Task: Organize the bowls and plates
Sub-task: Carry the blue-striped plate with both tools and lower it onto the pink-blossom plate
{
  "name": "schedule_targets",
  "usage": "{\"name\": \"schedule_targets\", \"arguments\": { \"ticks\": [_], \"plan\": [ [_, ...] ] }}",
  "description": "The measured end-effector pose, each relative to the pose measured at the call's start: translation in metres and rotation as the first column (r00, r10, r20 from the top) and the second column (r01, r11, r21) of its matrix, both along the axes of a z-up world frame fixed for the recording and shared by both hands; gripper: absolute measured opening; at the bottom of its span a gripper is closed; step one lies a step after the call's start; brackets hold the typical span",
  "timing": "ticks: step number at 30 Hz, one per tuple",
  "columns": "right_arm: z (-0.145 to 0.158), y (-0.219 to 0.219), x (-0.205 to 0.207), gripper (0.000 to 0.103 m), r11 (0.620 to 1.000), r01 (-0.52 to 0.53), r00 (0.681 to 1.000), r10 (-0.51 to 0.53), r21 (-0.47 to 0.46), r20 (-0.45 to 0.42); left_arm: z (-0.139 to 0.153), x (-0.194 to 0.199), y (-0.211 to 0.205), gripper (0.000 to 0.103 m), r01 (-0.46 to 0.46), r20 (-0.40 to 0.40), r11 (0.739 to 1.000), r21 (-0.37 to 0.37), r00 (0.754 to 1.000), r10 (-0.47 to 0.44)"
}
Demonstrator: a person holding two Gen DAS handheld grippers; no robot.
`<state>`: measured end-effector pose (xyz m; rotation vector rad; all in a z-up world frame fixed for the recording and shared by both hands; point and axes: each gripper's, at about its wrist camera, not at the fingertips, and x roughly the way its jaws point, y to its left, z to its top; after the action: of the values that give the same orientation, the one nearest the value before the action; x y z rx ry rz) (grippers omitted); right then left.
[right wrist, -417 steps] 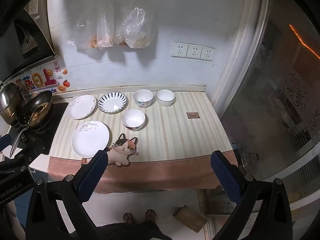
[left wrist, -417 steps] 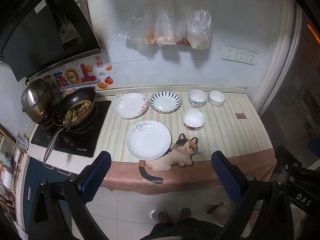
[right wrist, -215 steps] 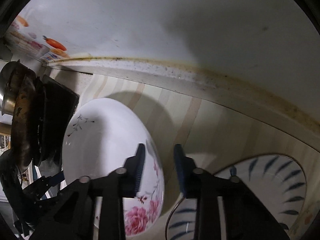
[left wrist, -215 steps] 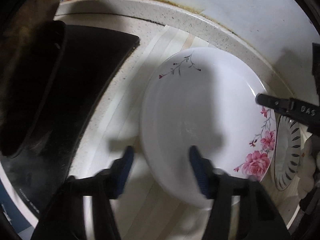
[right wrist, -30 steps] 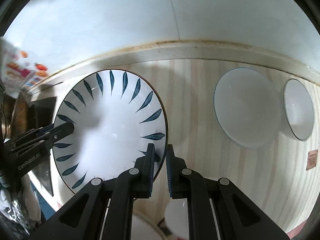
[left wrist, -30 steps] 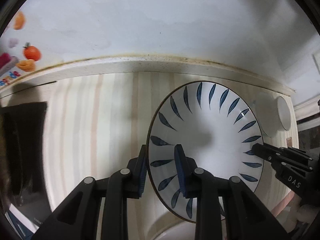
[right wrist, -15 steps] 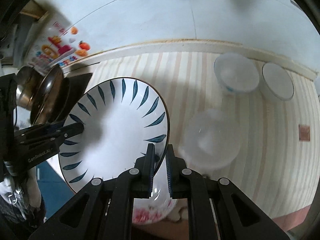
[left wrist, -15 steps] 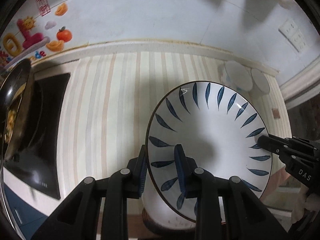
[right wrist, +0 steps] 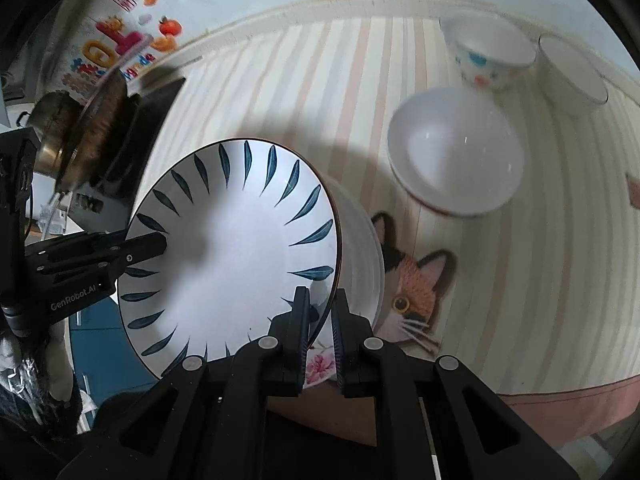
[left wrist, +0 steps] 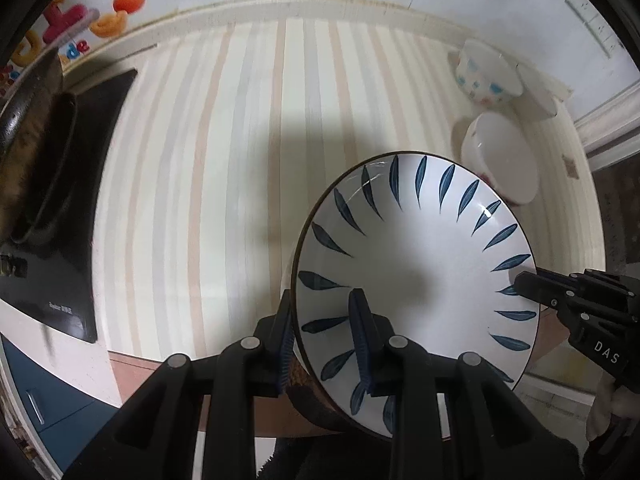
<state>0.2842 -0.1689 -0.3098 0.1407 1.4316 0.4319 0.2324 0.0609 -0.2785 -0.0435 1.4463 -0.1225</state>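
Observation:
A white plate with blue leaf strokes [left wrist: 416, 272] hangs tilted over the counter's front, held at two opposite rims. My left gripper [left wrist: 322, 320] is shut on its left rim. My right gripper [right wrist: 320, 312] is shut on its right rim, and the plate [right wrist: 236, 248] fills that view. Under it lies a stack of white plates with pink flowers [right wrist: 362, 240], mostly hidden. Three bowls stand to the right: a plain white bowl [right wrist: 456, 152], a bowl with blue and red marks [right wrist: 488, 52], and a dark-rimmed white bowl [right wrist: 572, 76].
A black induction cooktop [left wrist: 60, 220] with a pan [right wrist: 96, 128] sits at the left end. The striped cloth [left wrist: 224, 160] carries a cat print [right wrist: 412, 280] near the front edge. The tiled wall runs along the back.
Both grippers have carried the blue-leaf plate from the back of the counter toward the front edge, over the flowered plates. Both grips are unchanged.

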Motion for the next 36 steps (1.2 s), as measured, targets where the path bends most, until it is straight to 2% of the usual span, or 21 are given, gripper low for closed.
{"name": "schedule_targets", "arguments": {
  "ticks": [9,14,36],
  "plan": [
    [-0.038,-0.001,-0.001,0.012,1.0,-0.004,0.999,0.003,-0.024,-0.046,-0.033,0.005,-0.006,0.024,0.014,-0.072,1.0,-0.004,0.997,-0.014],
    [-0.05,-0.003,-0.003,0.012,1.0,0.003,0.998,-0.004,-0.026,-0.066,-0.04,0.006,-0.012,0.024,0.018,-0.094,1.0,-0.002,0.995,-0.018],
    [-0.063,-0.005,-0.001,0.012,0.999,0.052,0.996,-0.053,-0.015,-0.075,-0.069,0.015,-0.004,0.024,-0.032,-0.169,0.999,-0.017,0.985,0.029]
  ]
}}
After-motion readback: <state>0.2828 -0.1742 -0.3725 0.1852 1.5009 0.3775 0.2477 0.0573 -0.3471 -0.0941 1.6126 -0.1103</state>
